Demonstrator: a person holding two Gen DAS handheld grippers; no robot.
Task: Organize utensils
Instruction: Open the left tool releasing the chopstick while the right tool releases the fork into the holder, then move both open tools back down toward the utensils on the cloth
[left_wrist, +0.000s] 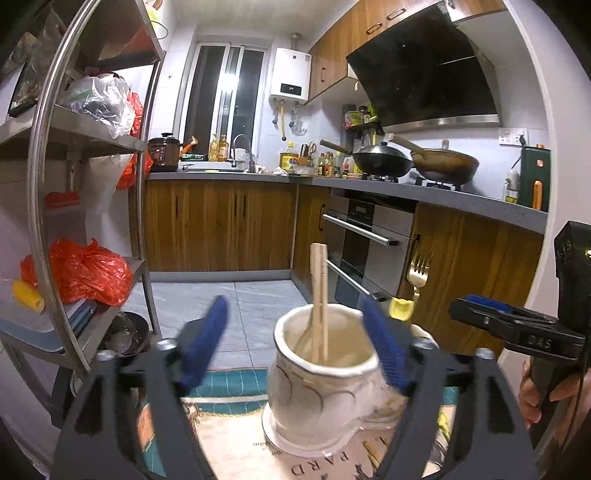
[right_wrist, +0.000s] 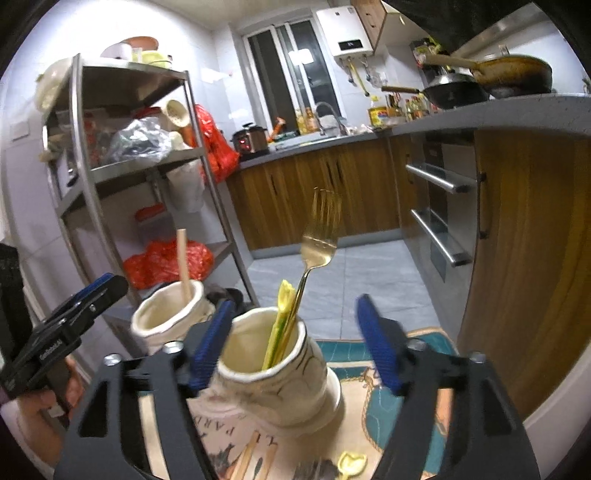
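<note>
- Nearest my left lens, the left gripper (left_wrist: 295, 345) stands with its blue pads spread wide and nothing clamped; the left jar (left_wrist: 321, 380) sits between them, its rim brushing or just shy of the right-hand pad, and I cannot tell which.
- Two chopsticks (left_wrist: 319, 295) stand upright in that jar, leaning on the far wall, just ahead of the gripper.
- On my other side the right gripper (right_wrist: 295, 343) is likewise apart and empty, straddling the right jar (right_wrist: 273, 373), whose rim lies against or just beside the left-hand pad.
- Just ahead of it, a gold fork (right_wrist: 317, 240) and a yellow-handled utensil (right_wrist: 282, 321) stand in this jar, tines up.
- Both jars rest on a patterned mat (right_wrist: 380, 373) on the table.
- Below the right gripper, loose pieces lie on the mat: wooden chopsticks (right_wrist: 247, 458), a yellow spoon (right_wrist: 352, 463), and something grey I cannot identify.
- I judge both drops done, so the step in hand is backing out cleanly. I would lift each gripper straight up and back, keeping the pads wide, so no pad drags a rim and tips a jar.
- Next I would dip the right gripper to the loose chopsticks, take them mid-shaft, and carry them to the left jar with their kind.
</note>
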